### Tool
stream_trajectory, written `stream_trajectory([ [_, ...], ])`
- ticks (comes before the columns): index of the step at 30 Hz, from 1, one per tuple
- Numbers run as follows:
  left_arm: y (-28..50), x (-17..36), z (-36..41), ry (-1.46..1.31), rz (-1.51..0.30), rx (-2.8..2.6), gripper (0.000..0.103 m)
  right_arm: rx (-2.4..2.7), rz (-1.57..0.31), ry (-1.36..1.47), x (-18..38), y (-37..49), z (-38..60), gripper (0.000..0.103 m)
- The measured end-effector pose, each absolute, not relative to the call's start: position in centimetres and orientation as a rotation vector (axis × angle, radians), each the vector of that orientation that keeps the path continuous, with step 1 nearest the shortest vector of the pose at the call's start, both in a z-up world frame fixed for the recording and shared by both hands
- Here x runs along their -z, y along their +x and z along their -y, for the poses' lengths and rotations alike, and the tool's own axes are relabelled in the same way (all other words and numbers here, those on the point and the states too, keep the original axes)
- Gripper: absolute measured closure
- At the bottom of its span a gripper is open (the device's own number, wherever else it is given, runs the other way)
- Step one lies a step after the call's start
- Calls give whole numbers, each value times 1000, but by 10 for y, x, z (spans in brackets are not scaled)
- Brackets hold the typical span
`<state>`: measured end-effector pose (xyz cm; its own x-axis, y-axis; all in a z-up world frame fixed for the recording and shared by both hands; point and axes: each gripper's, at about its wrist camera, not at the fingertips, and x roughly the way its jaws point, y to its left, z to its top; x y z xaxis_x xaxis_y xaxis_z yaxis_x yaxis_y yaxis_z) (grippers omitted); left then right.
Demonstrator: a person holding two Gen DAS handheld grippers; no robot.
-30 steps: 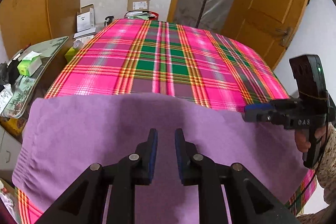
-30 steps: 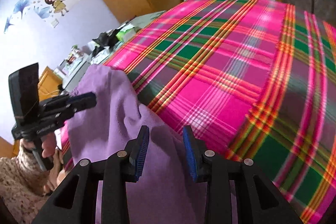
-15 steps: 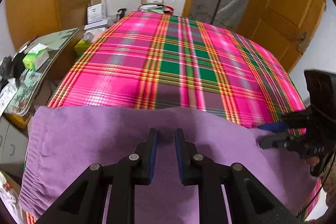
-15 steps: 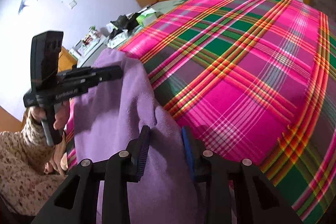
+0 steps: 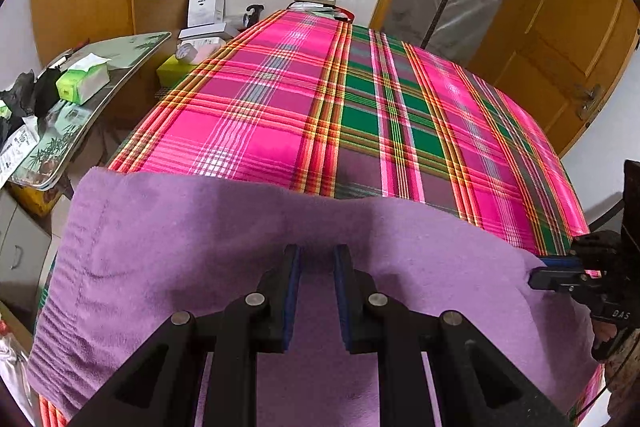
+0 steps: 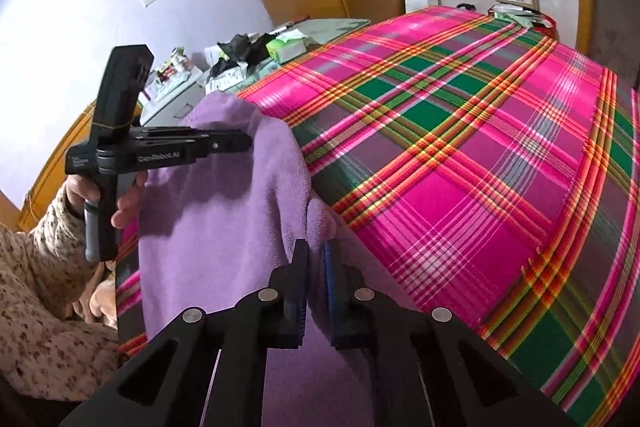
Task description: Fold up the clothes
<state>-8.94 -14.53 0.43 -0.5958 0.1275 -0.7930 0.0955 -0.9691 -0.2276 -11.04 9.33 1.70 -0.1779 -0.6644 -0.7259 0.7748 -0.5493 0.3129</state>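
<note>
A purple fleece garment (image 5: pixel 208 247) lies across the near edge of a bed covered in pink plaid cloth (image 5: pixel 280 131). The left gripper (image 5: pixel 316 259) and right gripper (image 6: pixel 316 255) each pinch its raised upper edge, jaws narrowed on the fabric.

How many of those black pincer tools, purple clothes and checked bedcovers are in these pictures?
pincer tools: 2, the left gripper and the right gripper
purple garment: 1
plaid cover: 1
Total: 4
</note>
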Motion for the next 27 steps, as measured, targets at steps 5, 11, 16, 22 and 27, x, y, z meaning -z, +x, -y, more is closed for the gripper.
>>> stream_trajectory([
  [5,-89,-4,150,-1404,408,-2774,86,1855,-129,1020,-28,-91,-92,95],
  [11,-81,-4,154,-1402,435,-2786,86,1813,-96,1023,-23,-74,-93,95],
  [16,-77,-3,157,-1401,455,-2790,86,1778,-37,1064,-10,-67,-92,95],
  [22,-73,-1,158,-1400,466,-2792,86,1739,-12,1132,5,-64,-84,94],
  [27,-72,-1,159,-1392,491,-2787,86,1721,-8,1154,11,-60,-79,94],
])
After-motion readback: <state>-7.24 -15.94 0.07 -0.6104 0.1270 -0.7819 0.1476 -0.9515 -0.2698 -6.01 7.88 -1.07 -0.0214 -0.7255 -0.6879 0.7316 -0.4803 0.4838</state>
